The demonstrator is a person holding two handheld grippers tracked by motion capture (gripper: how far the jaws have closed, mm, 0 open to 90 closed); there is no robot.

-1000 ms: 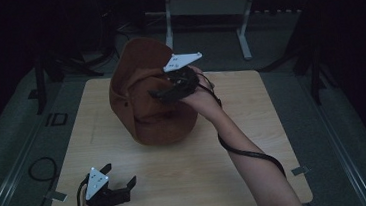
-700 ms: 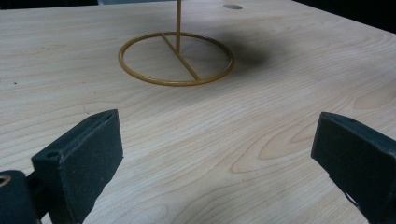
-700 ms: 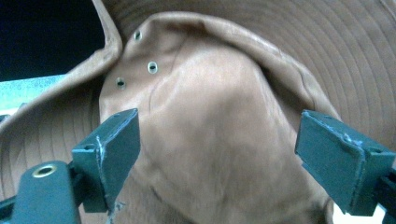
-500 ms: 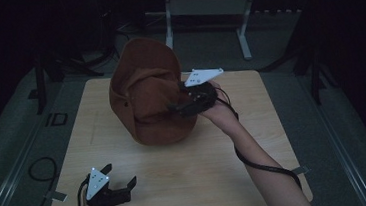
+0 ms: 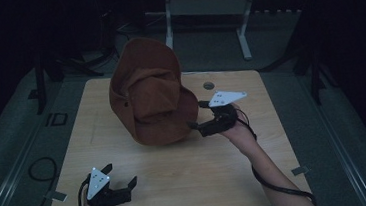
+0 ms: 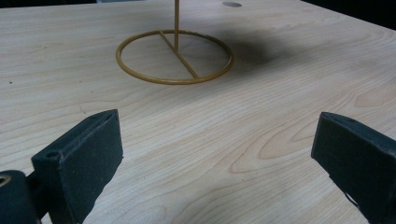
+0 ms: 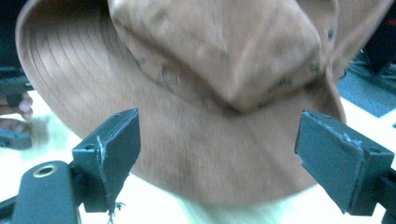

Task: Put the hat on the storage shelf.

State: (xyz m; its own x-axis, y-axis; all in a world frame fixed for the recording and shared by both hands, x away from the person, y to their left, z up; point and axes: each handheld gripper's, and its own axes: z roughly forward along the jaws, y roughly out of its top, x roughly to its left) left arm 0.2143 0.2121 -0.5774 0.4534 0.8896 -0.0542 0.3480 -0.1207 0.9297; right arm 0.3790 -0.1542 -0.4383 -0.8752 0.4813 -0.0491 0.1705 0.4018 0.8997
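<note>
A brown wide-brimmed hat (image 5: pixel 153 98) stands tilted at the middle of the wooden table (image 5: pixel 257 176), its crown and brim facing my right gripper (image 7: pixel 217 154). In the high view that right gripper (image 5: pixel 198 115) is open just off the brim's right edge, with nothing held. The hat (image 7: pixel 224 70) looms close ahead between its spread jaws. My left gripper (image 5: pixel 122 174) rests open at the table's front left, far from the hat. Ahead of the left gripper (image 6: pixel 215 154) a thin gold ring base with an upright rod (image 6: pixel 175 57) stands on the wood.
A round hole (image 5: pixel 208 85) sits in the tabletop behind the right gripper. A metal frame (image 5: pixel 208 10) stands on the floor beyond the far edge. A cable loop (image 5: pixel 41 168) lies on the floor at the left.
My right gripper has drawn back from the hat's crown, moving right and toward the person, and now sits off the brim. The left gripper has stayed put.
</note>
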